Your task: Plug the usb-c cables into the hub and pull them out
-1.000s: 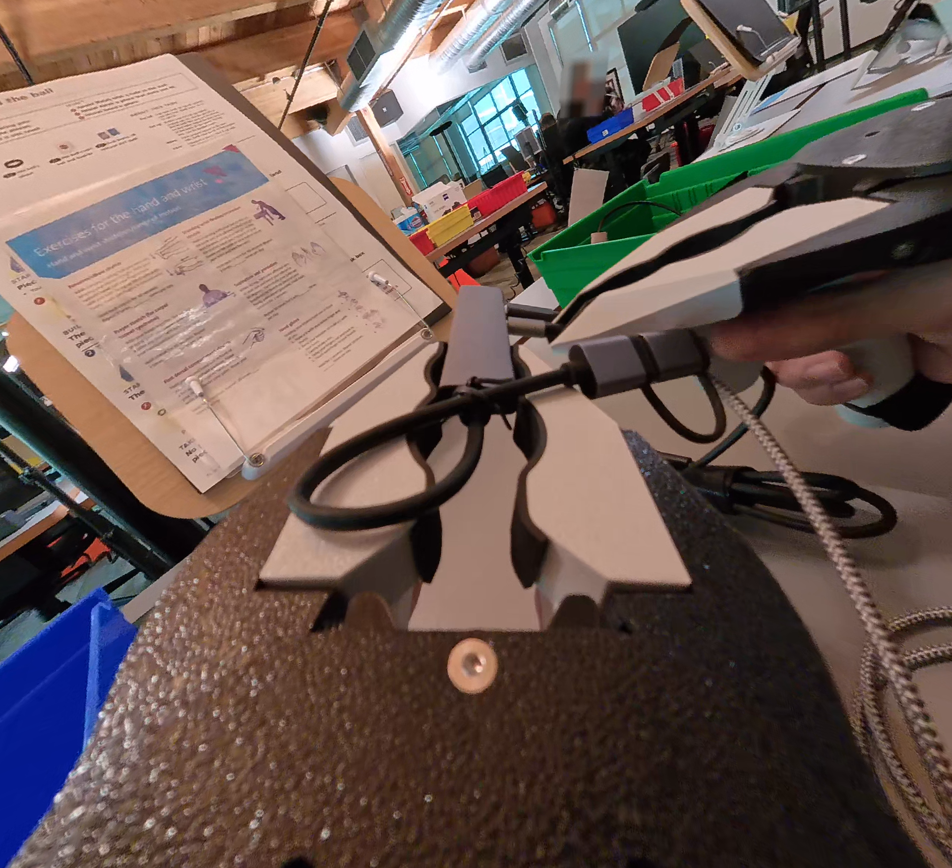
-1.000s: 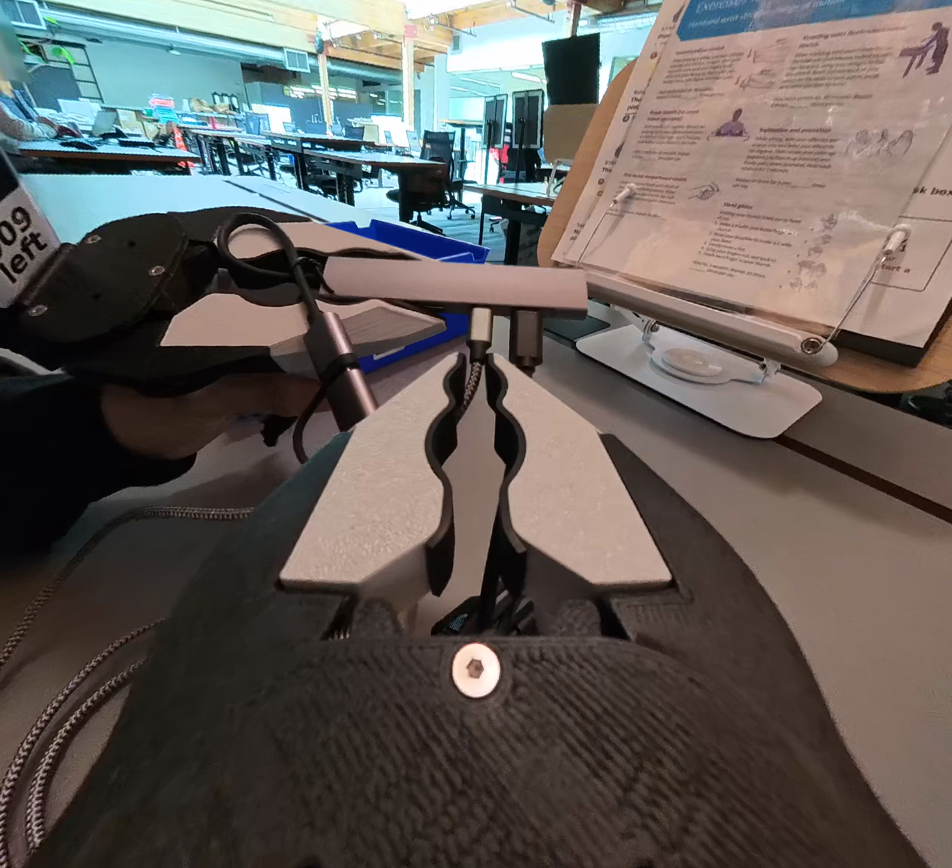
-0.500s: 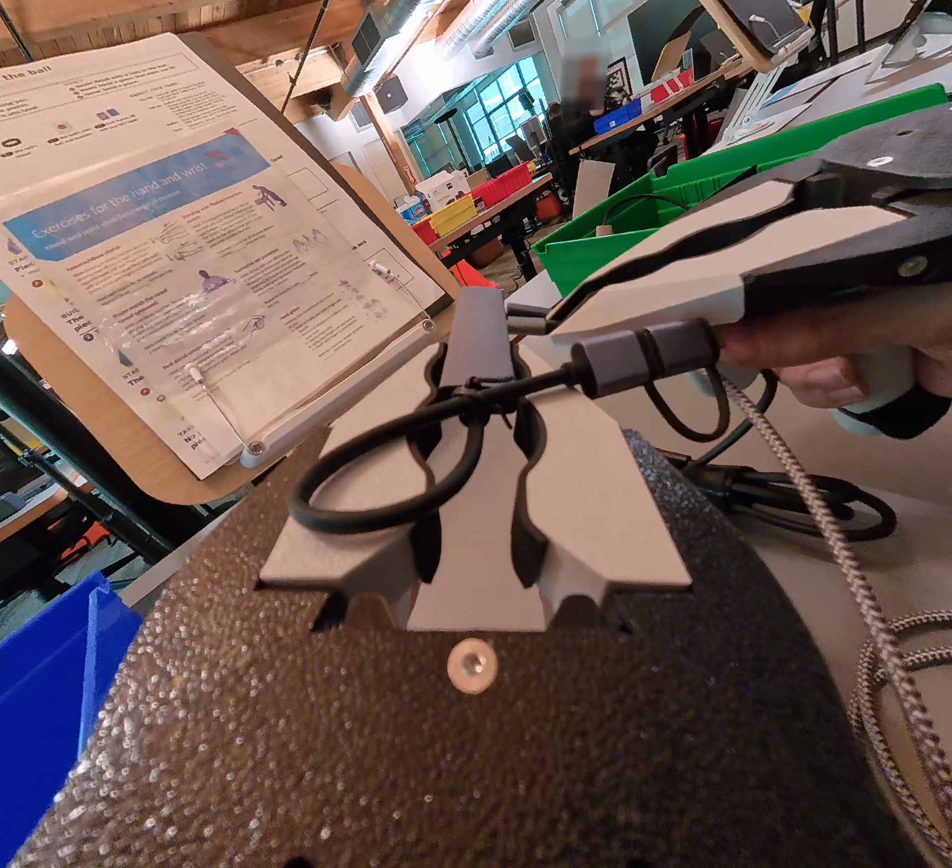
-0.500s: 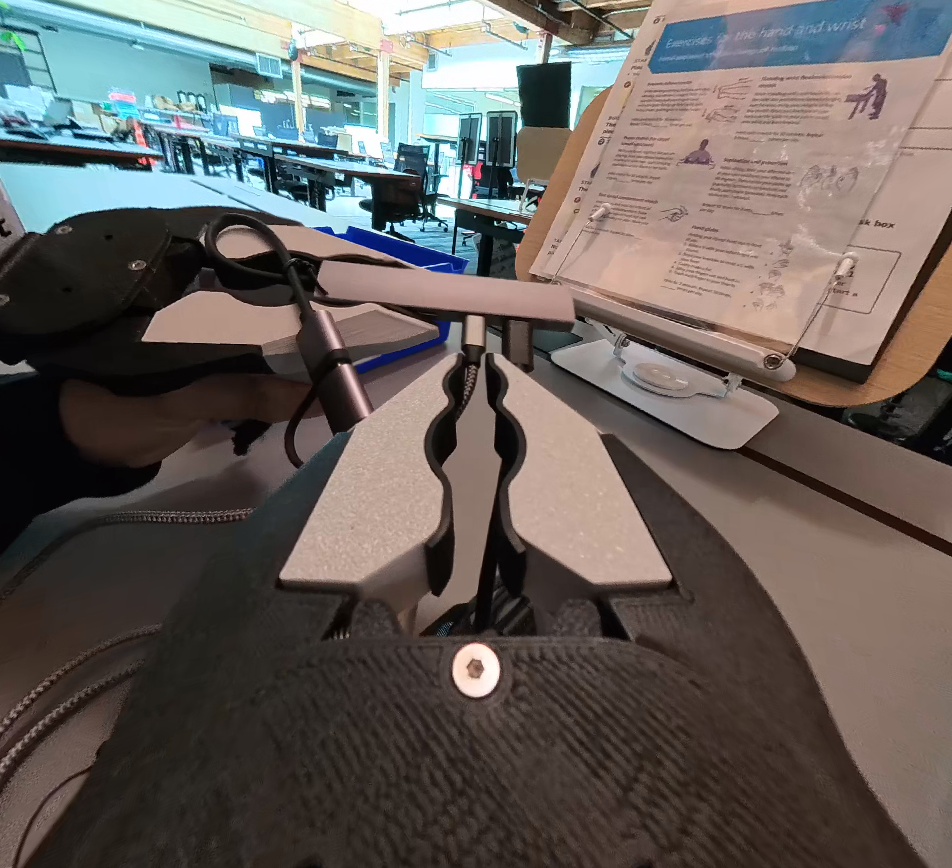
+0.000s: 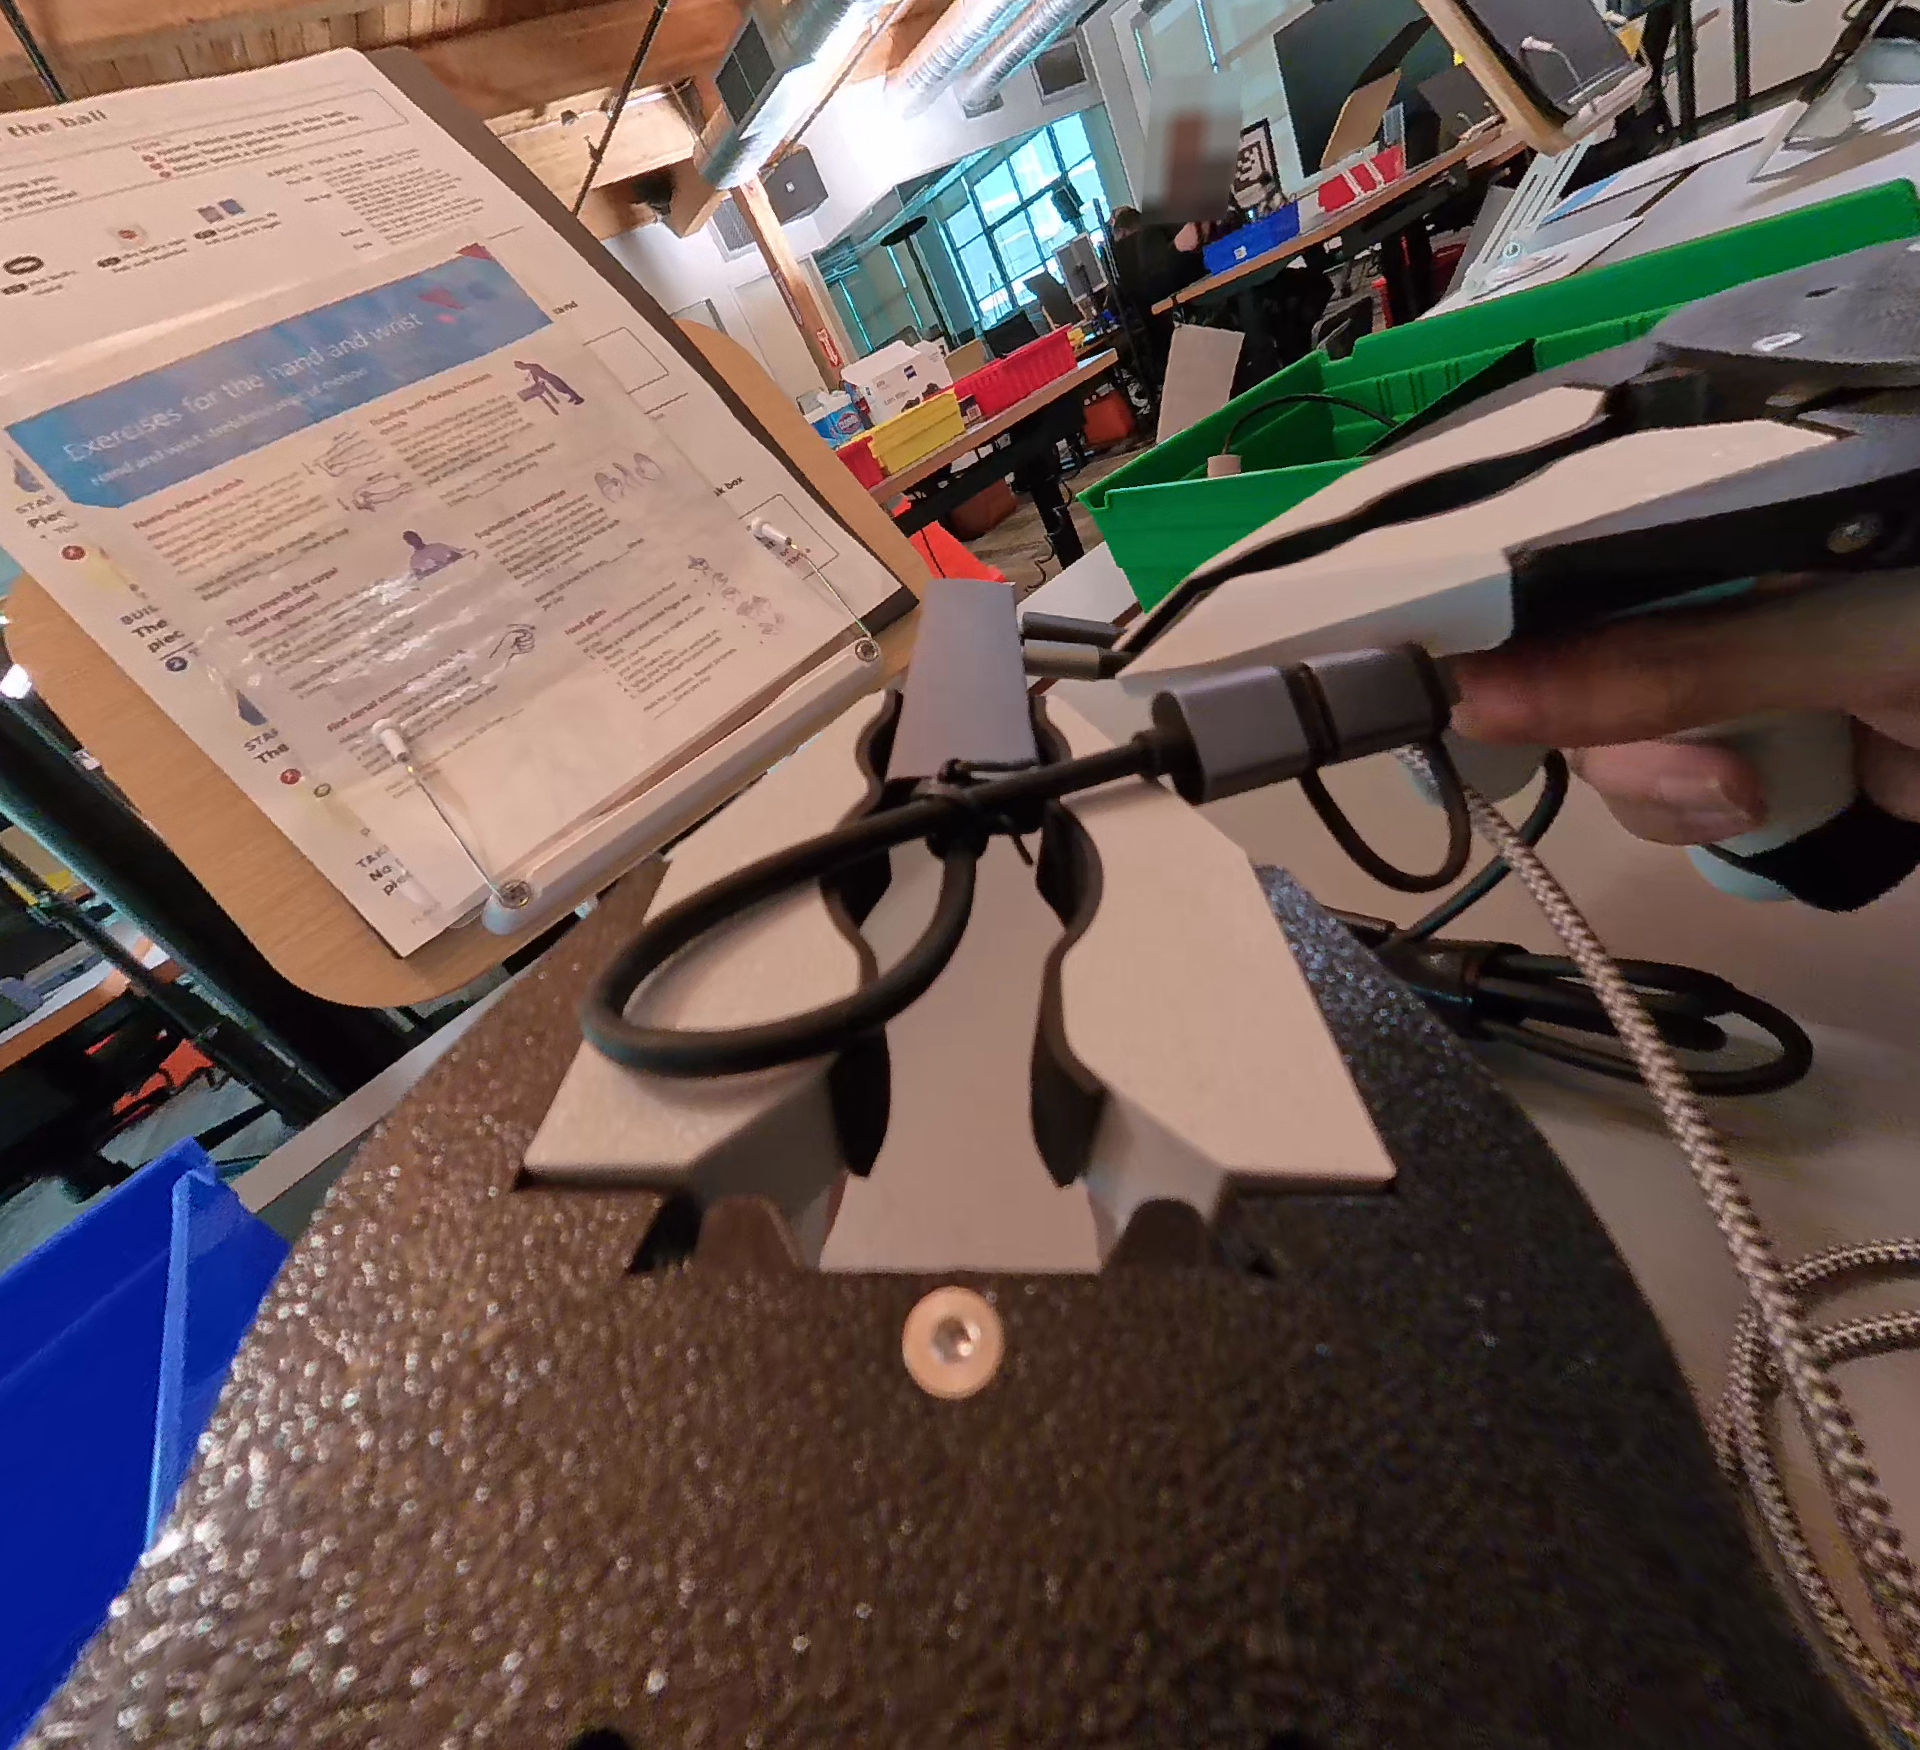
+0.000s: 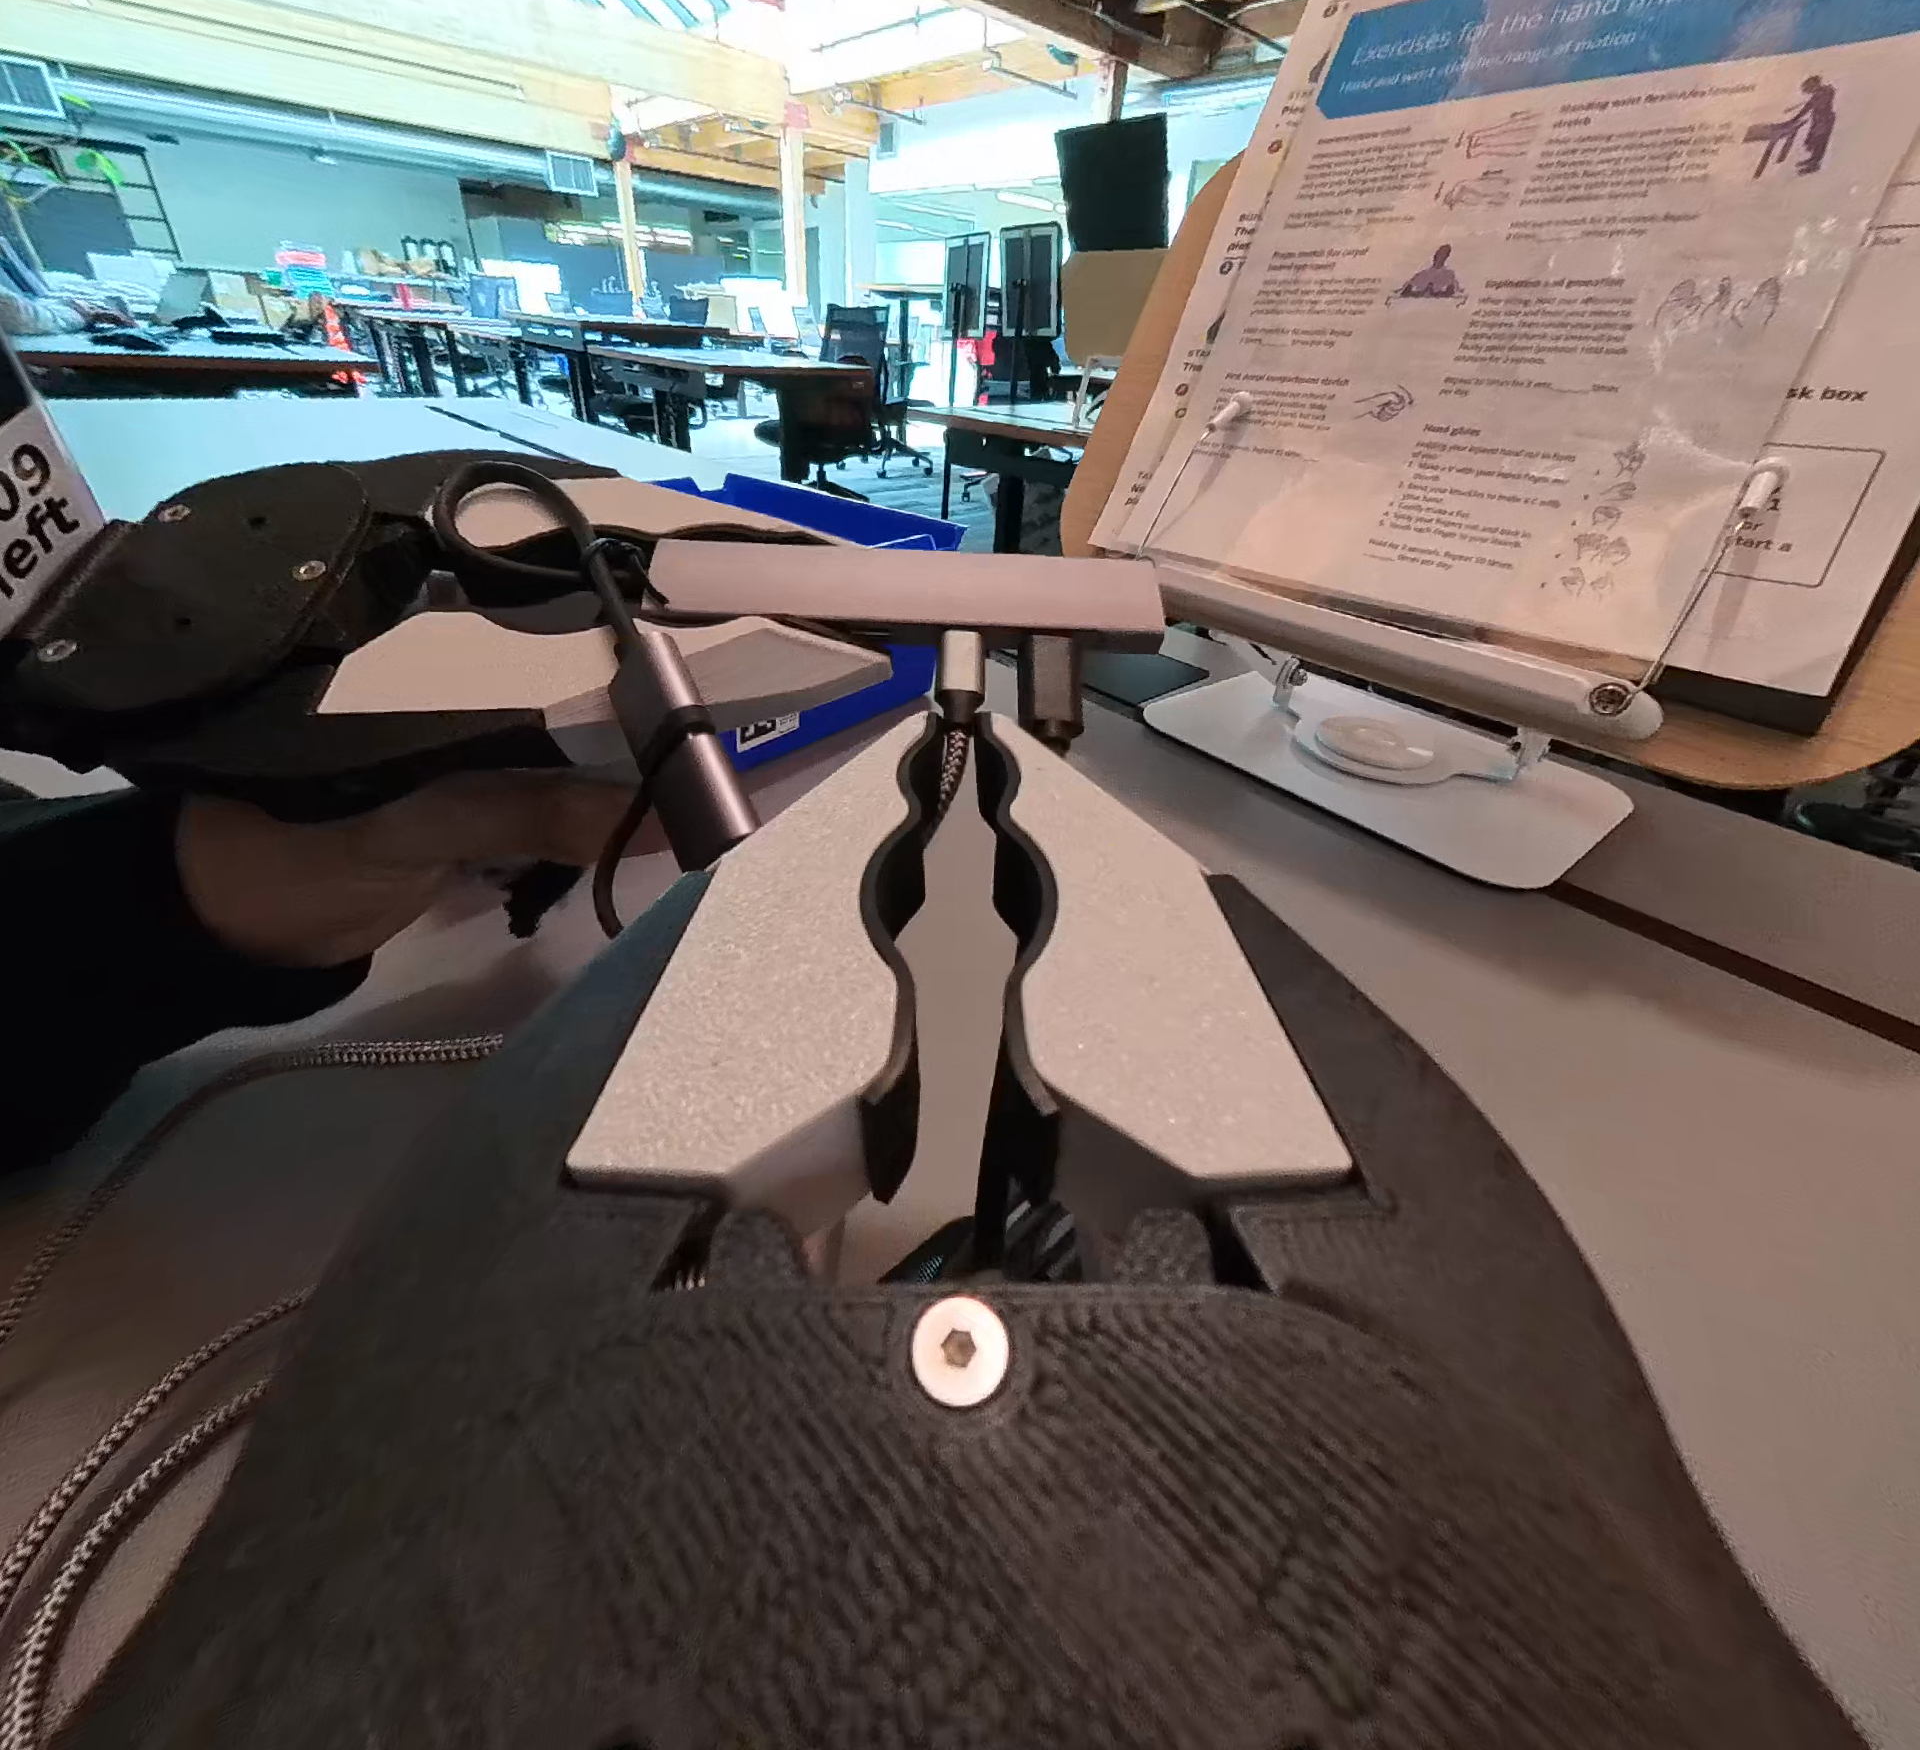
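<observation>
Our left claw [image 5: 961, 765] pinches the stiff, light hub [image 6: 904, 580]; right claw [image 6: 961, 744] pinches a braided cable [image 6: 954, 755] behind its plug. Cable's floppy, so grip near the plug.

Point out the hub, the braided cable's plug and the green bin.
hub [image 6: 904, 583], right wrist view, on its long grey side.
braided cable's plug [image 6: 959, 670], right wrist view, on its silver shell.
green bin [image 5: 1195, 521], left wrist view, on its front wall.
</observation>
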`<act>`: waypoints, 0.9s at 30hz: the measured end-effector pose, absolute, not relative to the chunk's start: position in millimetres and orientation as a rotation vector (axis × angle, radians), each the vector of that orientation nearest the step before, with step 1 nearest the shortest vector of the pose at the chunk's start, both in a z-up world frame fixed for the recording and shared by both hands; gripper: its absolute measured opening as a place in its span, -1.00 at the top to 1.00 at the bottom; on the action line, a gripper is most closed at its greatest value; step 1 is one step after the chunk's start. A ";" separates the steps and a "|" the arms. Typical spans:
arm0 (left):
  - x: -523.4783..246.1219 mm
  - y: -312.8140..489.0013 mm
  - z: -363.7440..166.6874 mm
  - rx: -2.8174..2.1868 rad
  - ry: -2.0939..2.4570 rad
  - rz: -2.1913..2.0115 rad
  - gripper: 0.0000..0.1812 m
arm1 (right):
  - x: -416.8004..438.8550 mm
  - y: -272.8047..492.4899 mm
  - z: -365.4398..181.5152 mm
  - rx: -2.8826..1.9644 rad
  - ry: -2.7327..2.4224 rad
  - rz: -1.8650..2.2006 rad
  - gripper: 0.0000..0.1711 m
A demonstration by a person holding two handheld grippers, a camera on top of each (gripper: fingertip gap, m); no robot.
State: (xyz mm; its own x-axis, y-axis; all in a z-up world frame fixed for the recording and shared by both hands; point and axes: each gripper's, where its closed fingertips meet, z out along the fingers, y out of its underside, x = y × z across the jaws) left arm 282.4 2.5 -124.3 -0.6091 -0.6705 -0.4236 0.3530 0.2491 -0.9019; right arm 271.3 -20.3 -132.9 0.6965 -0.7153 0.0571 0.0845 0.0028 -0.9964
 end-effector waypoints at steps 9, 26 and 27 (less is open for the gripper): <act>282.3 1.0 -125.2 -0.290 1.670 -1.496 0.73 | 271.4 -20.7 -130.8 -1.437 0.554 -0.701 0.95; 274.7 2.3 -105.0 -0.208 1.589 -1.363 0.72 | 261.6 -21.6 -115.7 -1.520 0.535 -0.673 0.95; 274.7 1.5 -105.5 -0.213 1.597 -1.368 0.73 | 261.2 -22.7 -115.4 -1.530 0.540 -0.668 0.95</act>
State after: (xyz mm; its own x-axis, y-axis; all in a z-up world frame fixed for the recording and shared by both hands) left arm 274.7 1.5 -105.5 -0.5007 -0.6698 -0.5482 0.4387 0.3496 -0.8278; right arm 261.2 -22.7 -115.4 0.7164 -0.6919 0.0900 0.0568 -0.0707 -0.9959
